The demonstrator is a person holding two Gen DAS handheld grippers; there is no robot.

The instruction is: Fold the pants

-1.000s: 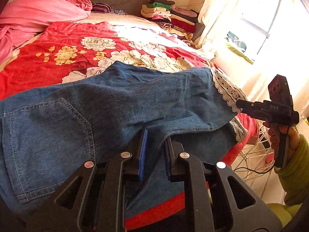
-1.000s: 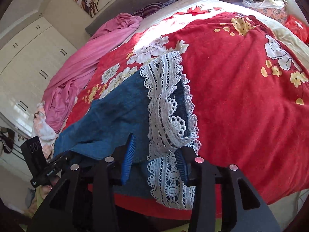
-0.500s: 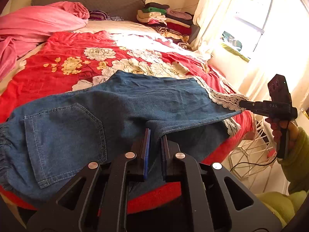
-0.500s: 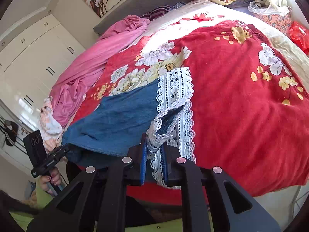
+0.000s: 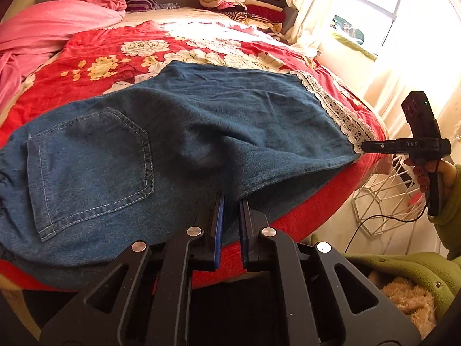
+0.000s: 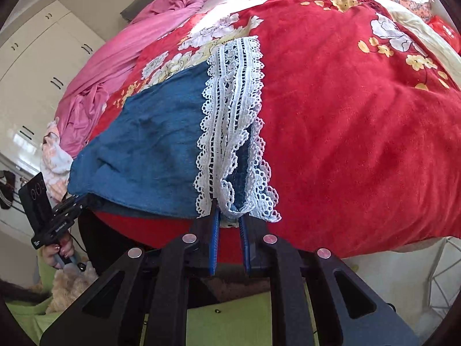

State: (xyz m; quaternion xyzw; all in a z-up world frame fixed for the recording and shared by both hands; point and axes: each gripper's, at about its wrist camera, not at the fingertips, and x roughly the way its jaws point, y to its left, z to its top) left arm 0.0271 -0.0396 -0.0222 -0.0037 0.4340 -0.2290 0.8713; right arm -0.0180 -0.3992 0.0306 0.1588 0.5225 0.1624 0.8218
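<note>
Pants (image 5: 178,132) lie across the bed's (image 5: 302,219) near edge, on the blanket (image 5: 95,49). Clothes stack (image 5: 245,0) sits behind, at the far corner by the window (image 5: 371,3). Wire basket (image 5: 383,199) stands on the floor, right of the bed.

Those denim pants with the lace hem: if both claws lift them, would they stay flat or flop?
Likely flop: the denim pants already wrinkle and sag over the bed edge. The lace hem curls where the right claw pinches it, so it probably stretches. Denim looks thick, fairly heavy.

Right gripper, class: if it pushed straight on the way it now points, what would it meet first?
The right gripper is already shut on the lace hem of the pants; straight on, it would probably press into the red bedspread underneath.
</note>
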